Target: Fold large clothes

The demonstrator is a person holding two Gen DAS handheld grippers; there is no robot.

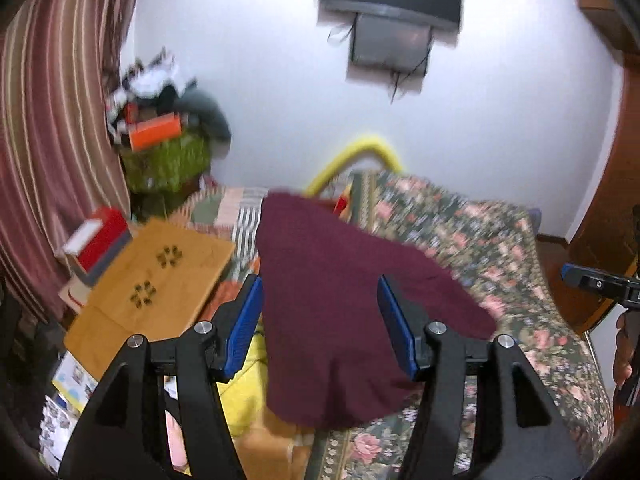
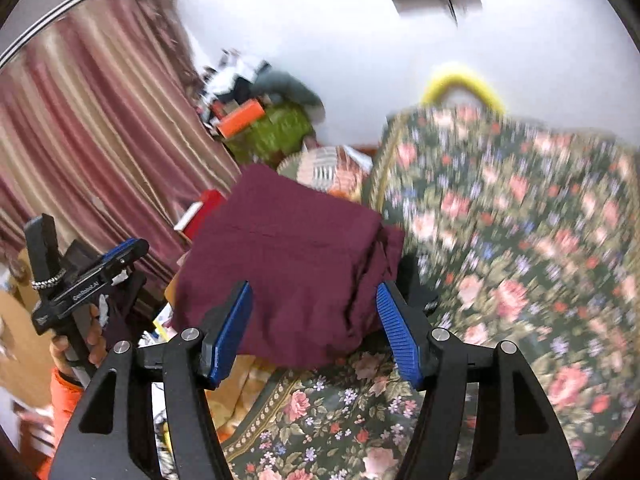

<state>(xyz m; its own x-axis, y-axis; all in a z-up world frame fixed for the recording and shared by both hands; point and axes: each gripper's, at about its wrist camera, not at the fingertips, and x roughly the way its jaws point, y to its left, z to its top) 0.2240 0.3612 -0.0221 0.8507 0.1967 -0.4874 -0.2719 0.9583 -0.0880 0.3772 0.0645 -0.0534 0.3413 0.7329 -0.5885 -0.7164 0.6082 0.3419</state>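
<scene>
A folded maroon garment (image 1: 328,304) lies on the floral bedspread (image 1: 500,248) near its left edge. My left gripper (image 1: 320,324) is open, its blue pads wide apart above the garment, holding nothing. In the right wrist view the same maroon garment (image 2: 288,264) lies in a thick folded stack on the floral bedspread (image 2: 520,240). My right gripper (image 2: 314,324) is open and empty, just short of the stack. The left gripper (image 2: 120,256) shows at the left of the right wrist view, held in a hand. The right gripper's tip (image 1: 588,280) shows at the right edge of the left wrist view.
A cardboard sheet (image 1: 152,288) and a red and white box (image 1: 96,240) lie left of the bed. A striped curtain (image 1: 52,128) hangs at left. A cluttered green pile (image 1: 168,152) stands in the corner. A yellow curved bar (image 1: 360,156) rises behind the bed. A wooden door (image 1: 616,200) is at right.
</scene>
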